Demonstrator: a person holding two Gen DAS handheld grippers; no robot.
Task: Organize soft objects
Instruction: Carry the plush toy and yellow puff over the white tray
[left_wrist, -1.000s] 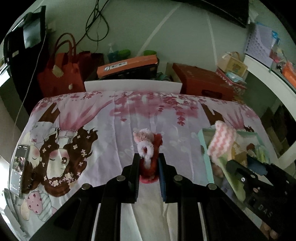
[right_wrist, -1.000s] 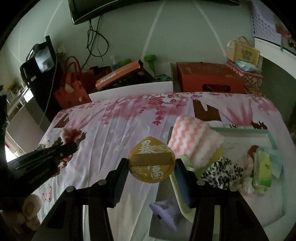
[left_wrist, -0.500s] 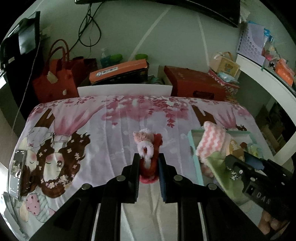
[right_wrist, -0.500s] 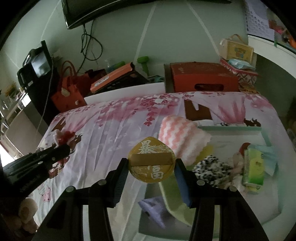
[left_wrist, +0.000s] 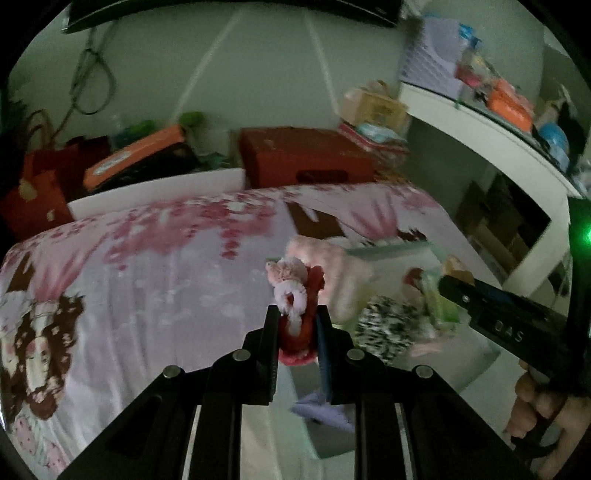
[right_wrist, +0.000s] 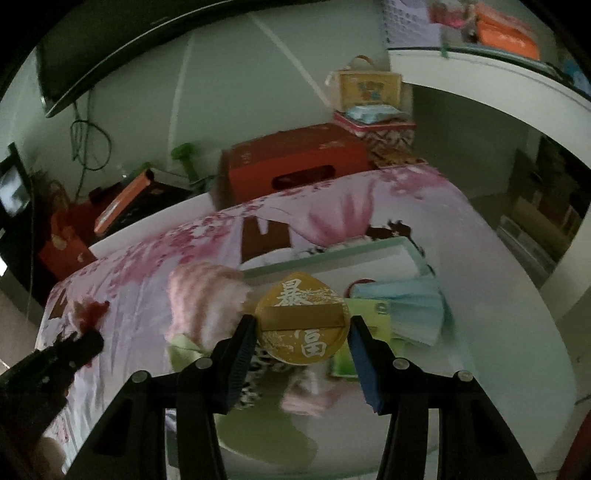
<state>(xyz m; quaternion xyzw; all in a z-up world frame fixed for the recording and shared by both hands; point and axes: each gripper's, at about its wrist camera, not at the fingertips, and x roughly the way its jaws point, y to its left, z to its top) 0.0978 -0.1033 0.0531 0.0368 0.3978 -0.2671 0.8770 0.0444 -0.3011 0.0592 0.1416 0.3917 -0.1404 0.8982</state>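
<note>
Left gripper (left_wrist: 297, 326): fingers nearly closed, pinching 1 small red-and-pink plush toy (left_wrist: 295, 295), held above the bed (left_wrist: 166, 288).
Right gripper (right_wrist: 301, 341): fingers about half open, clamped on 1 round gold pouch (right_wrist: 303, 328) printed with white characters.
Destination: green-rimmed tray (right_wrist: 332, 254) on the bed, already holding a pink knit bundle (right_wrist: 201, 295), a leopard-print piece (left_wrist: 384, 325) and packets.
Handling advice: likely carry both over the tray, find bare floor, lower 1 at a time, release gently.

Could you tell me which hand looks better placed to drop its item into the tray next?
Probably the right: its gripper holds the gold pouch directly above the tray, while the left gripper, clamping the red toy, sits beside it.
</note>
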